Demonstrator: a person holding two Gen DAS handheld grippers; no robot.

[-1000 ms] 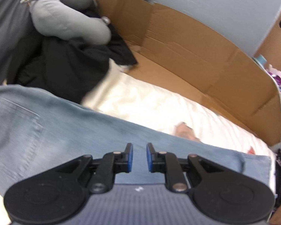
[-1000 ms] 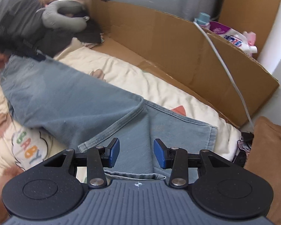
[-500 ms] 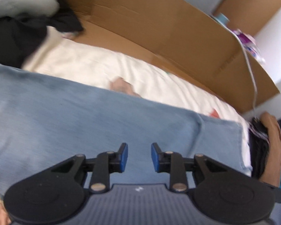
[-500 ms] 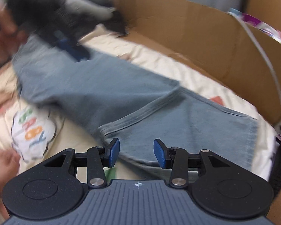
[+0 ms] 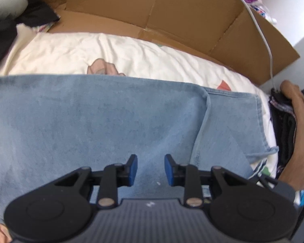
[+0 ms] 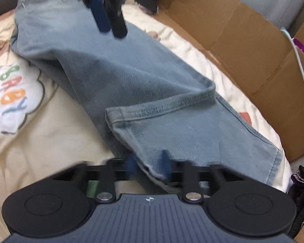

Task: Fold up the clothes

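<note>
Light blue jeans [image 5: 111, 121] lie across a cream bedsheet [image 5: 71, 50], with one leg folded over the other. My left gripper [image 5: 150, 169] hovers just above the denim, open, with nothing between its pads. The right wrist view shows it at the top [image 6: 111, 28], over the upper part of the jeans [image 6: 131, 77]. My right gripper [image 6: 148, 165] is down at the near hem corner. Its blurred jaws are closing, with the folded hem between the pads, which press on it.
A cardboard wall [image 5: 172, 14] runs along the far side of the bed, with a white cable [image 5: 261, 36] draped over it. Dark folded clothes [image 5: 283, 125] and a brown garment [image 5: 300, 121] sit at the right. A grey pillow [image 5: 2, 6] lies far left. The sheet bears a "BABY" print [image 6: 12, 93].
My left gripper slid right along the jeans and its jaws widened. My right gripper dropped to the near hem and its jaws narrowed onto the denim.
</note>
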